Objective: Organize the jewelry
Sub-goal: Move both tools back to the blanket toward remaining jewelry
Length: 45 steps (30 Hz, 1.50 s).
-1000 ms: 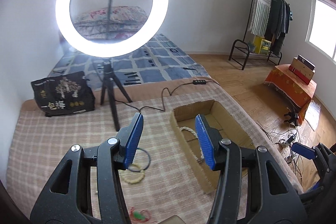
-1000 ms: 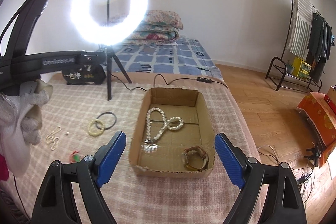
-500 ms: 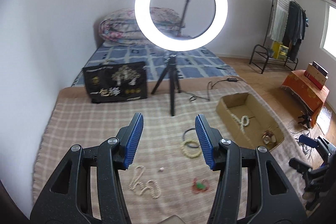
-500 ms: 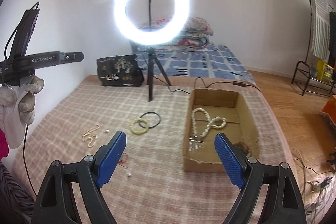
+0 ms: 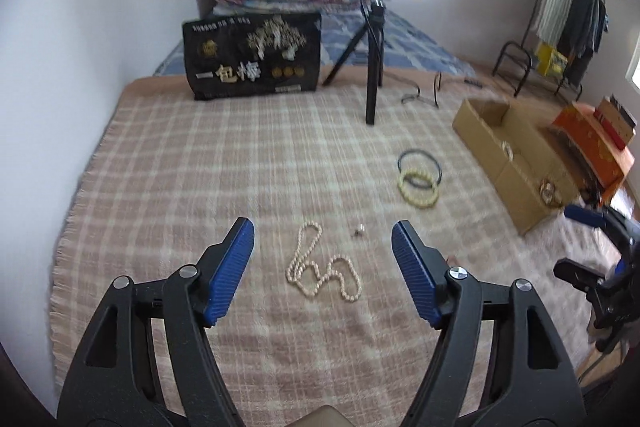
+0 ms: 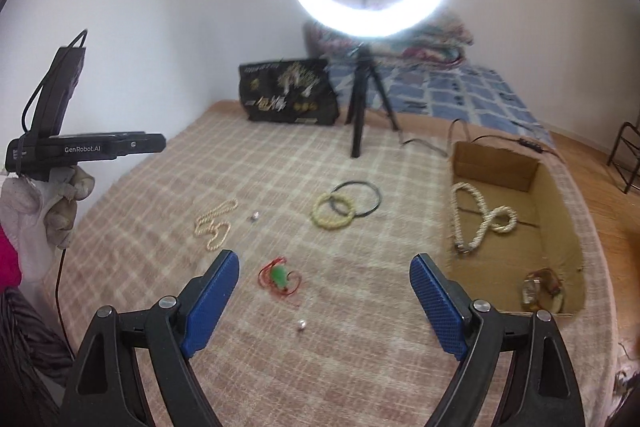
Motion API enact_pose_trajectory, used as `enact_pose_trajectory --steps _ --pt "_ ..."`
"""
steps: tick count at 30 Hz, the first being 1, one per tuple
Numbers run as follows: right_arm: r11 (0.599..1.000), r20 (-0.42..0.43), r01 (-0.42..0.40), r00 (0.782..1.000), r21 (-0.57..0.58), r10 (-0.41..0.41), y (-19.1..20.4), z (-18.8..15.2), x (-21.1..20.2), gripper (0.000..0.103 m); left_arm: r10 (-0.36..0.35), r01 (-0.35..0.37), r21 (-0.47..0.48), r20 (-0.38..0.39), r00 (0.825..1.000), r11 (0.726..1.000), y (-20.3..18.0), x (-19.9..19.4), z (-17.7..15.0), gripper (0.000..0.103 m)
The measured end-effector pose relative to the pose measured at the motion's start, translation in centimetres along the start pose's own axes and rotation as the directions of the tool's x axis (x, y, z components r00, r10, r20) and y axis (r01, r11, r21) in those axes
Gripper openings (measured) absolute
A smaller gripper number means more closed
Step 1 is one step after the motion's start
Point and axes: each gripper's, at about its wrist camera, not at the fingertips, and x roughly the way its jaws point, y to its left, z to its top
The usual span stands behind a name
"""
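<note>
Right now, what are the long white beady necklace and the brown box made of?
The necklace looks like small cream pearl beads, probably on a string; real or plastic, I cannot tell. The box looks like plain matte brown cardboard, with folded flaps and raw edges.

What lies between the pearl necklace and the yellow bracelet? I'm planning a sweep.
One small silver bead, seen in both views, between pearl necklace and yellow bracelet.
</note>
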Motion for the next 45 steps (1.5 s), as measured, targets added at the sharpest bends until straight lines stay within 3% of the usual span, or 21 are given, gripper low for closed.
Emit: enact_pose_trajectory --steps 3,7,15,21,28,36,41,45 --pt "0.999 -0.043 -0.023 0.999 -0.045 0.021 0.8 -0.5 1.9 0.098 -0.014 0.016 0.02 -0.055 0.998 1.0 -0.5 1.7 -1.6 0.078" --pt "0.994 -0.094 -0.066 0.994 -0.091 0.057 1.6 -0.8 4.7 0.098 -0.026 0.028 0.015 -0.109 0.994 0.999 -0.7 3.7 -3.0 0.078" --pt "0.978 -0.174 -0.109 0.982 -0.18 0.077 3.1 -1.3 8.7 0.098 0.03 -0.024 0.047 -0.146 0.989 0.999 -0.6 7.4 -4.4 0.078" --pt "0.976 -0.186 -0.125 0.978 -0.176 0.092 3.1 -1.3 10.2 0.098 0.028 -0.018 0.059 -0.166 0.986 0.998 -0.9 9.0 -4.6 0.078" --pt "0.98 -0.196 -0.124 0.976 -0.157 0.092 2.7 -1.4 11.2 0.098 0.042 -0.027 0.089 -0.179 0.983 0.996 -1.4 10.5 -4.8 0.078" --pt "0.978 -0.197 -0.126 0.976 -0.169 0.091 2.8 -1.5 11.9 0.098 0.082 -0.062 0.147 -0.13 0.988 0.987 -2.0 11.2 -4.9 0.078" --pt "0.974 -0.197 -0.131 0.976 -0.185 0.094 3.0 -1.5 12.4 0.098 0.11 -0.096 0.138 -0.101 0.989 0.986 -1.7 11.7 -5.0 0.093" --pt "0.972 -0.195 -0.122 0.977 -0.202 0.082 3.3 -1.6 12.8 0.096 0.098 -0.089 0.081 -0.105 0.99 0.993 -0.6 12.2 -4.9 0.096"
